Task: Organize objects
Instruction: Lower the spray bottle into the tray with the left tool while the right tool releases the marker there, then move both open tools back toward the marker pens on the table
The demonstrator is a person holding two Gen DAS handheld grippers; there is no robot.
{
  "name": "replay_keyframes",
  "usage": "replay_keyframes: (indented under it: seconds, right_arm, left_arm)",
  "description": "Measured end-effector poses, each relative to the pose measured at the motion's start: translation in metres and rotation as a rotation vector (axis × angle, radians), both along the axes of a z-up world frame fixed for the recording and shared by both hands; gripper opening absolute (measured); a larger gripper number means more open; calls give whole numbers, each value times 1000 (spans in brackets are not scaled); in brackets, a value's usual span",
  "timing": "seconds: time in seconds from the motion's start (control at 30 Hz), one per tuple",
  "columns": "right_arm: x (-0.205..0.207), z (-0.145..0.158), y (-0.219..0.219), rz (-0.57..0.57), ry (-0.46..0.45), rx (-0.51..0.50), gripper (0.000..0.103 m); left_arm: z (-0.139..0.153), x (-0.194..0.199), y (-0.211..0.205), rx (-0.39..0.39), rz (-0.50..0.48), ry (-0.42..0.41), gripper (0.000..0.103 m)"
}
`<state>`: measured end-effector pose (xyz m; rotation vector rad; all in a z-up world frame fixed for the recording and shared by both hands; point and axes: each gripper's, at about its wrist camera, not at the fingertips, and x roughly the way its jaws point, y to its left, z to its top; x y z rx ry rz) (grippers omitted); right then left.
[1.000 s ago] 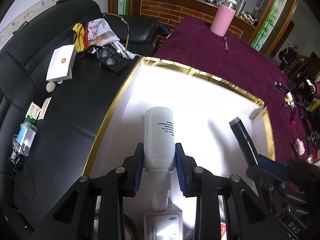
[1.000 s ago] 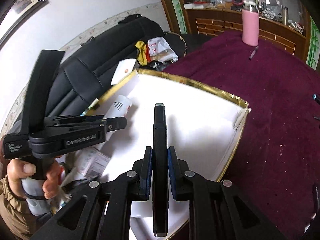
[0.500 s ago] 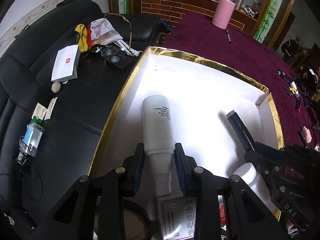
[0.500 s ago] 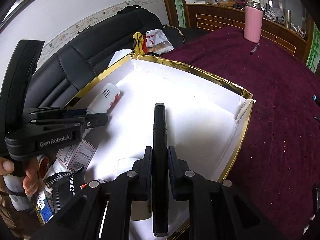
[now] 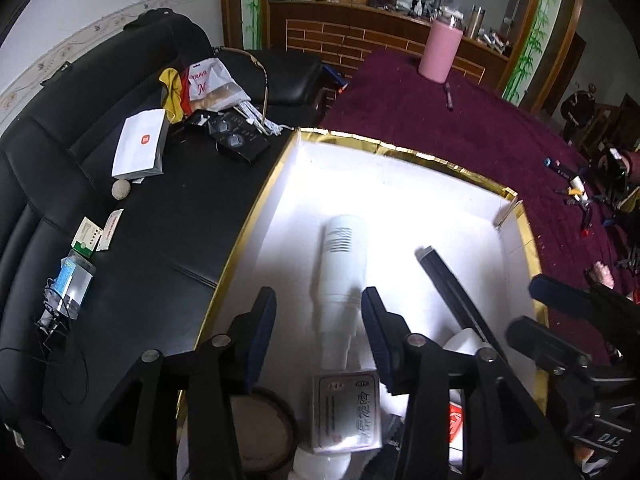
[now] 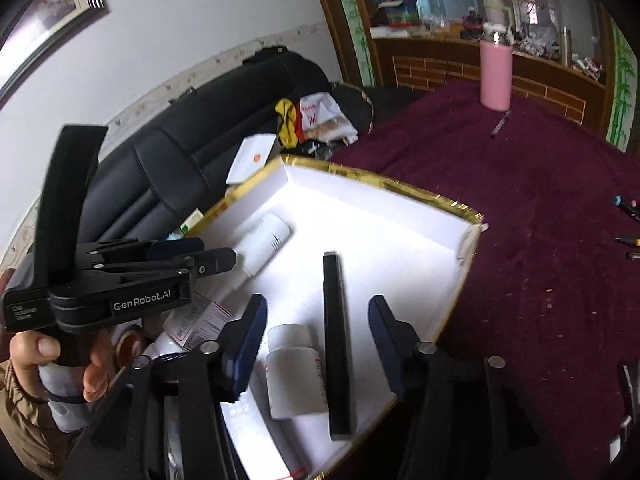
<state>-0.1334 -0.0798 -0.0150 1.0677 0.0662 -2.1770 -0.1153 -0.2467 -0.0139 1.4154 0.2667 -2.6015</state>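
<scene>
White bottle [image 5: 344,264] lies on its side on the floor of the gold-rimmed box [image 5: 516,216], its narrow neck toward the left claw [image 5: 318,320]. That claw's jaws have just been opening; they stand apart on either side of the bottle's lower body, clear of it, gripping nothing. The black bar [image 6: 335,336] lies flat in the same box, near its right wall, running lengthwise away from the right claw [image 6: 316,340]. The right claw's jaws have likewise just been opening; the bar sits between them with a gap on each side, not gripped. A small white jar [image 6: 294,368] lies just left of the bar, touching or nearly so. A printed packet [image 5: 346,412] lies at the bottle's neck end. The box rests on a desk covered in maroon cloth [image 6: 540,208]. A pink flask [image 6: 496,76] stands upright at the far side of the cloth.
</scene>
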Motion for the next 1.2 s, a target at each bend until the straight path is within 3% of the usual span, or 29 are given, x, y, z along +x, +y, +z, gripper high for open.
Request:
replay_keyframes:
  seconds: [0.2,0.3,0.77,1.2]
  right_arm:
    - [22,14,37,-47,23,-29,99]
    - [29,15,57,-62,14,-24,103]
    - [55,-3,194,-281,-42,34,103]
    - [42,-15,281,-407,-77,82,103]
  left_arm:
    - [18,24,18,19,-24,60,56]
    - [26,37,35,43,-70,88,58]
    - [55,53,145,99,-306,163,62]
    - [30,50,236,139,-465,81,62]
